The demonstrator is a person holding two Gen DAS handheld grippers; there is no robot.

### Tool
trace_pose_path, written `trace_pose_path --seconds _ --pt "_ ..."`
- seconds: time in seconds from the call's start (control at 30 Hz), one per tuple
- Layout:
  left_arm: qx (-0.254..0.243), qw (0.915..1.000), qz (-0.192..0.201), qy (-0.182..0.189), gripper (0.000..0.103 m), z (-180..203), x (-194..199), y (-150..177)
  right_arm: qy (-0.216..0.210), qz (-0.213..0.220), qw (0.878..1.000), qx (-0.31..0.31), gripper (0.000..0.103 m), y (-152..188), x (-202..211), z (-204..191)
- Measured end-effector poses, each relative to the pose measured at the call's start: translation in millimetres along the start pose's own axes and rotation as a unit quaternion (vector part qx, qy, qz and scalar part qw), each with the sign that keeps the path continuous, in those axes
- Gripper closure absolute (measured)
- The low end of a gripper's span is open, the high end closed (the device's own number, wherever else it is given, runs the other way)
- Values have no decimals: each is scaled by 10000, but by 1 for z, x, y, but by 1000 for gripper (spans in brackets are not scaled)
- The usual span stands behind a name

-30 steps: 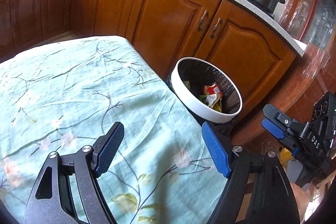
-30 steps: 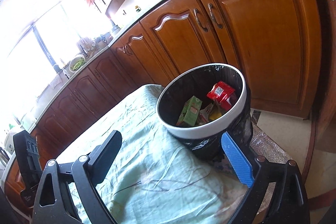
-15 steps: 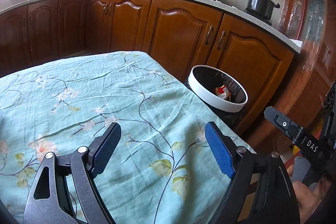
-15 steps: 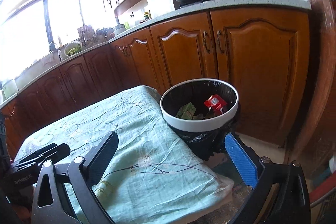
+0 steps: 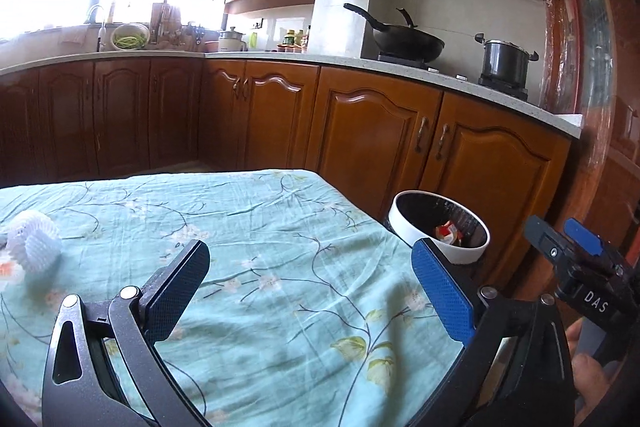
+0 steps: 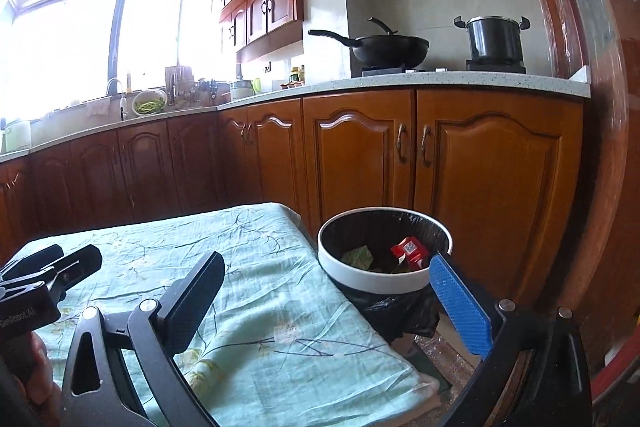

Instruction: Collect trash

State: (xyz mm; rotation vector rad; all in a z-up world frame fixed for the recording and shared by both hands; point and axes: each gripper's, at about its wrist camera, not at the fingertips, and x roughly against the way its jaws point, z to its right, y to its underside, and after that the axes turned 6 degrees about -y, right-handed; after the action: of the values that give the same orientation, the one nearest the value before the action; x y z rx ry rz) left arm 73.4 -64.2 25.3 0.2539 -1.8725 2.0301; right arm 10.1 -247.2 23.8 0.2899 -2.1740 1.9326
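Observation:
A round white-rimmed trash bin [image 5: 416, 233] with a black liner stands off the table's right edge; in the right wrist view the bin [image 6: 376, 281] holds a red wrapper [image 6: 410, 249] and a green carton [image 6: 357, 256]. A white foam fruit net [image 5: 34, 245] lies on the teal floral tablecloth [image 5: 256, 227] at far left. My left gripper [image 5: 310, 291] is open and empty above the cloth. My right gripper [image 6: 326, 301] is open and empty, near the bin at the table's right edge.
Brown kitchen cabinets [image 5: 360, 131] run behind the table and bin. A black wok [image 5: 404, 41] and a pot [image 5: 506, 61] sit on the counter. The right gripper shows at the right edge of the left wrist view [image 5: 580, 259].
Both grippers have pulled back and tilted up from the bin, so more of the kitchen shows. The foam net has come into the left wrist view. Both stay open.

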Motion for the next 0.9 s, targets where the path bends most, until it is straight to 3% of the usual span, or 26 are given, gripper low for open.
trace_pose_path --seconds 0.43,0.9 --pt "-100 9988 -91 -478 0 -10 1 28 49 -98 9999 -16 0 19 -1 -6" --pt "-170 9984 -21 -536 0 -5 10 30 244 14 9997 15 0 16 8 -3"
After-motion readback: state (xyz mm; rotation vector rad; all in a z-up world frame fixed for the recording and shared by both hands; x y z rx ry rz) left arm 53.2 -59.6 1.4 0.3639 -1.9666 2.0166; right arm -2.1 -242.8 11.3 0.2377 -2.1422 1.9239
